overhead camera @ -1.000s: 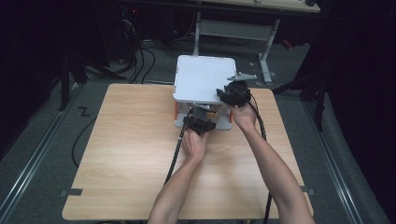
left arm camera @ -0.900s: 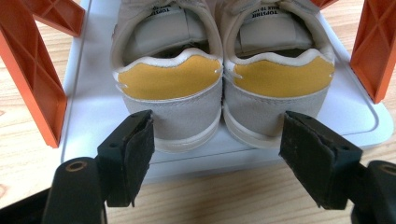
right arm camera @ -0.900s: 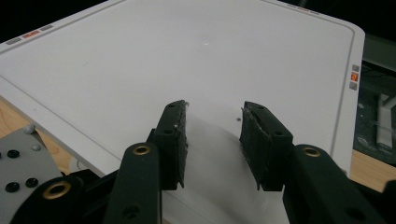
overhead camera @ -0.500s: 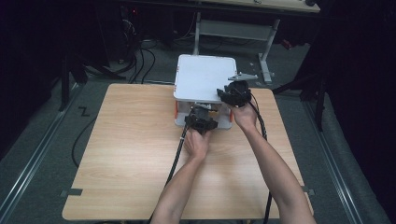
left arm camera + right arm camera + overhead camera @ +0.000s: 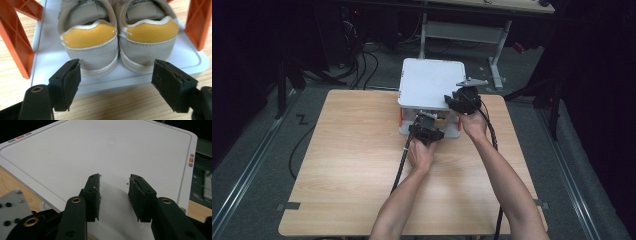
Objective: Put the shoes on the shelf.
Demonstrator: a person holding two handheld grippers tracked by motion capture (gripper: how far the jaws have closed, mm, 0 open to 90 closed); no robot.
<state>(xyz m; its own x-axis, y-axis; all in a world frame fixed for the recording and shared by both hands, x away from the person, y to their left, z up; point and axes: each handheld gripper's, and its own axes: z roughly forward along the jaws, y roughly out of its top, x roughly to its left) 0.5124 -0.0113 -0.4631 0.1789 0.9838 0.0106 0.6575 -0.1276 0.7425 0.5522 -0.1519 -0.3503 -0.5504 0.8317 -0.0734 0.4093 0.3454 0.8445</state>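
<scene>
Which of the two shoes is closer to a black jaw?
The left shoe in the left gripper view: the left gripper has a jaw right by its heel corner. The right shoe sits farther from the other jaw.

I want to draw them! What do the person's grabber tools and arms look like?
Both grippers, left gripper and right gripper, are black with blocky rubbery pads. Brass-coloured rings mark the joints. A grey three-cornered plate tops the right one. Black cables trail back. No sleeves: bare forearms.

A light wooden table [image 5: 342, 165] stands on grey floor [image 5: 257, 165] in a dark room.
</scene>
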